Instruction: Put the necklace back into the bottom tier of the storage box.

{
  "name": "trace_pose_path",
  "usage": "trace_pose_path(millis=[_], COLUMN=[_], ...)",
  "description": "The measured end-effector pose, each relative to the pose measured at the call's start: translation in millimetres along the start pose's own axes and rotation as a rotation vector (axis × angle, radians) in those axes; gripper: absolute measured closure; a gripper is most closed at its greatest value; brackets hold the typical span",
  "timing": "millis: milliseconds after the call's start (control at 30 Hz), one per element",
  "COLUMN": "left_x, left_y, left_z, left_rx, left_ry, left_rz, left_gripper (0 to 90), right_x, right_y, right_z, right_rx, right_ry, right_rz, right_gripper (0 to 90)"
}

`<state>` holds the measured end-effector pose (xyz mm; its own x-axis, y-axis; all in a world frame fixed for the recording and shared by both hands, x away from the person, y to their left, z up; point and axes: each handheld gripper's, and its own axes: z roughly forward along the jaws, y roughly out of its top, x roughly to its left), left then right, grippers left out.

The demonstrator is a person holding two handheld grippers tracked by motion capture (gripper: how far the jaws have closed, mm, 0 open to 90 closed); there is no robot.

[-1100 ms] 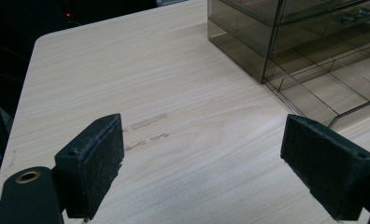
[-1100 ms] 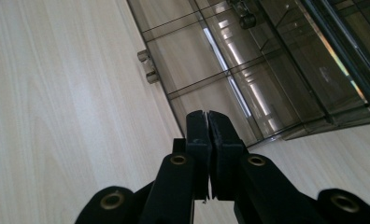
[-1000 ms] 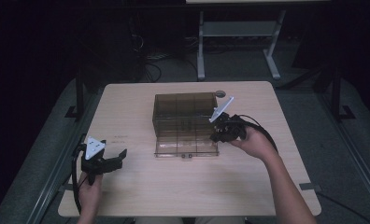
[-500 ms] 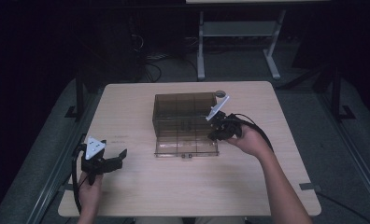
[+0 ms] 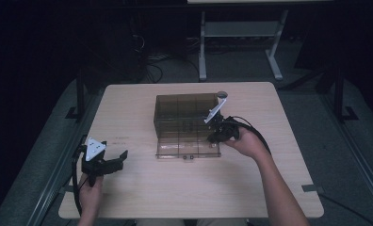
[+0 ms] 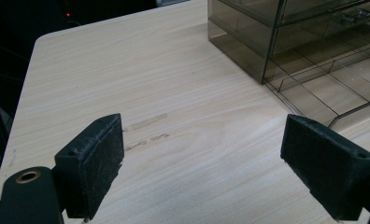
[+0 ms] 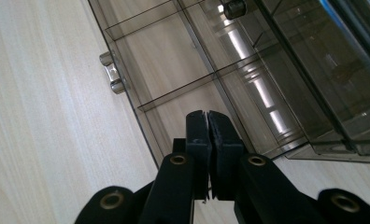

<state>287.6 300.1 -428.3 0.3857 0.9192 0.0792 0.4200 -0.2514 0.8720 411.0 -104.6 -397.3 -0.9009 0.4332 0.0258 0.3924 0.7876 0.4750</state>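
A smoky see-through drawer cabinet (image 5: 180, 110) stands mid-table, its bottom drawer (image 5: 187, 148) pulled out toward me. The drawer (image 7: 174, 60) is split into compartments and has a metal handle (image 7: 112, 77) on its front. My right gripper (image 5: 212, 139) is shut with nothing between its pads, and its tips (image 7: 206, 116) hang just over the drawer's right end. My left gripper (image 5: 120, 161) rests low at the table's front left, open and holding nothing (image 6: 216, 149). It points toward the cabinet (image 6: 267, 37).
A small round grey object (image 5: 221, 93) sits by the cabinet's back right corner. The wooden table (image 5: 288, 141) has bare surface on both sides of the cabinet and along the front. A metal stand (image 5: 241, 33) is on the dark floor behind.
My right gripper has sunk and slid slightly left, closer to the open drawer. The left gripper has stayed put.
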Motion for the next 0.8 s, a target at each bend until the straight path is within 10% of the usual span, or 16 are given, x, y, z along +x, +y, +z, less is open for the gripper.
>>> trace_pose_path(millis=[800], left_x=[0.9], left_y=[0.1], left_z=[0.4], left_rx=[0.002], left_ry=[0.003], left_rz=[-0.005], left_gripper=[13.1], right_x=[-5.7], right_y=[-0.4], right_z=[24.2], right_rx=[0.023], right_ry=[0.003], right_rz=[0.018], right_gripper=[87.3])
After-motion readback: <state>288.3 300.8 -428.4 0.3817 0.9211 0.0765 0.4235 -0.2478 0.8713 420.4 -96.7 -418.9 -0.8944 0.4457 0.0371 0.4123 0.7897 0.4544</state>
